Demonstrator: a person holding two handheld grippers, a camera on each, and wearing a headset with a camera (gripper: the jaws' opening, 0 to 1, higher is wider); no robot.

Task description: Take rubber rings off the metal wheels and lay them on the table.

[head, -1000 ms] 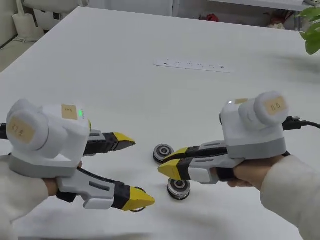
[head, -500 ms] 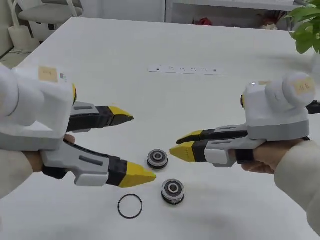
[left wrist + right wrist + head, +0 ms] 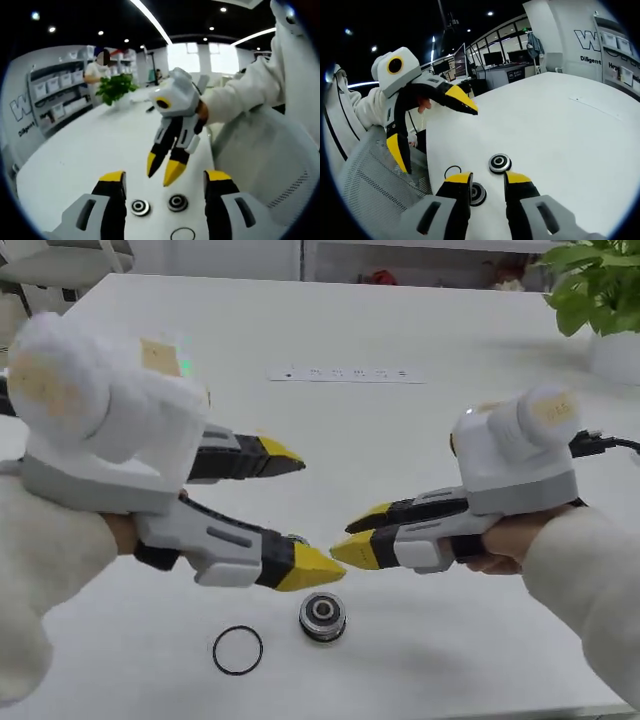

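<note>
One ring [image 3: 238,650] is already off and lies flat on the table [image 3: 420,440], just to the left of the near wheel [image 3: 322,615]. The second wheel [image 3: 499,163] stands just behind that wheel, away from me. I cannot tell which wheel wears a ring now. My left claw [image 3: 305,512] hangs above the near wheel, jaws spread wide, holding nothing. My right claw [image 3: 342,540] hangs there too, jaws only a little parted, also empty. I judge I am between two rings. The next move is to go down, hold one wheel firm and pinch its rubber edge, which asks for fine aim
</note>
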